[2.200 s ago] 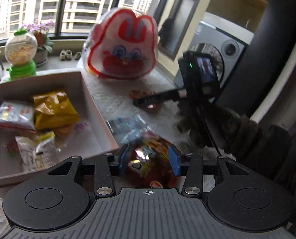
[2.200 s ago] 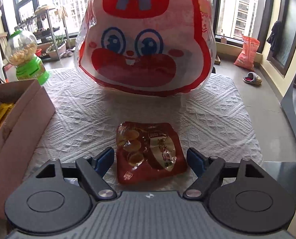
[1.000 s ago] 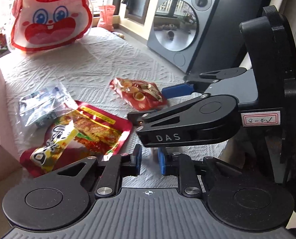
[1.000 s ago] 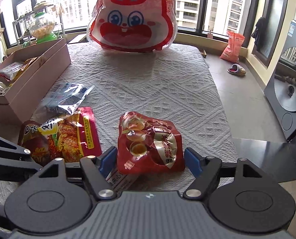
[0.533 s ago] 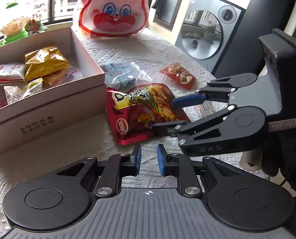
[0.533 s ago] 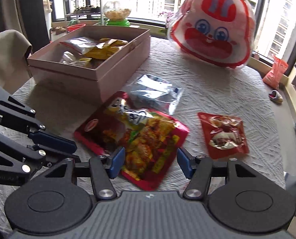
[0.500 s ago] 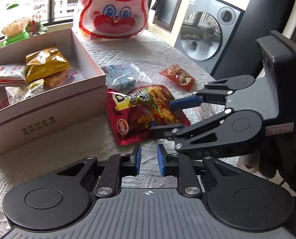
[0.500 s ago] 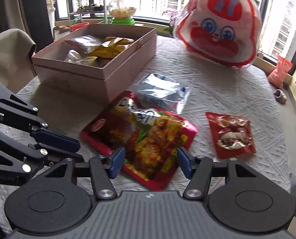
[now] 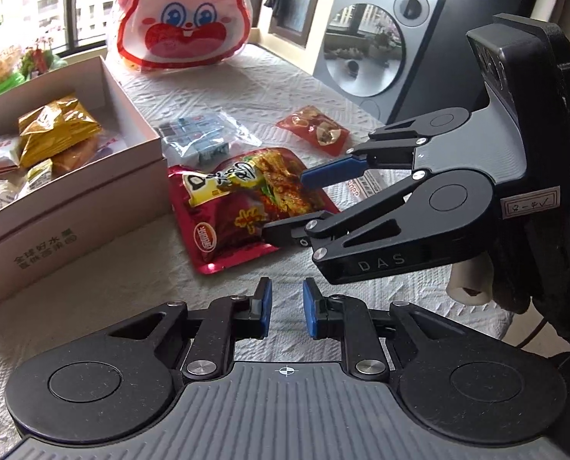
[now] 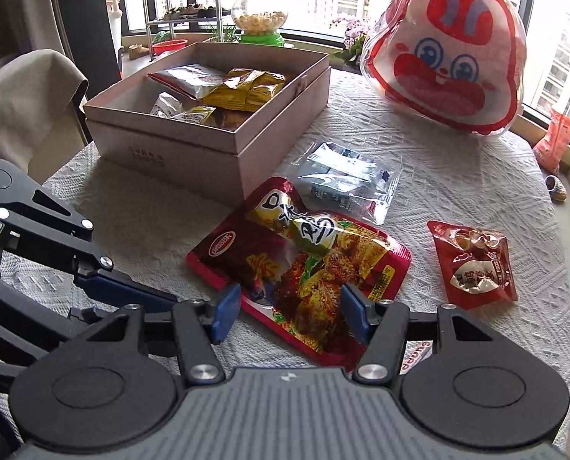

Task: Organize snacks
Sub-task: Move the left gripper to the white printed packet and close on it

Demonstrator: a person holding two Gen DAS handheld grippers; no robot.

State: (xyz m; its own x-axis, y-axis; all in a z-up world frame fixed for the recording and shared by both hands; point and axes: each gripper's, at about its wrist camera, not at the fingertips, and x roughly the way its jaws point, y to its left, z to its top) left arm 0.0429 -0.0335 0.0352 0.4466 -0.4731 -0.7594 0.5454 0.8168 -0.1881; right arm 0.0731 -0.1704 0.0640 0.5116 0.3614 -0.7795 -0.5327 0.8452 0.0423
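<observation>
Counts, both views taken together.

Pink-beige cardboard box: one, lid off.

Loose packets on the white quilted cloth of the bench: three.
- large red foil snack pouch with yellow print: one
- clear plastic bag of small blue-grey wrapped pieces: one
- small red packet with a clear window: one

Packets inside the box: at least four can be told apart. One yellow foil packet, one silver-and-red packet, the rest overlap too much to count.

Big red-and-white rabbit-face bag: one.

Green-based globe dispenser of pale balls: one.

Claws: two, the left claw and the right claw.
</observation>
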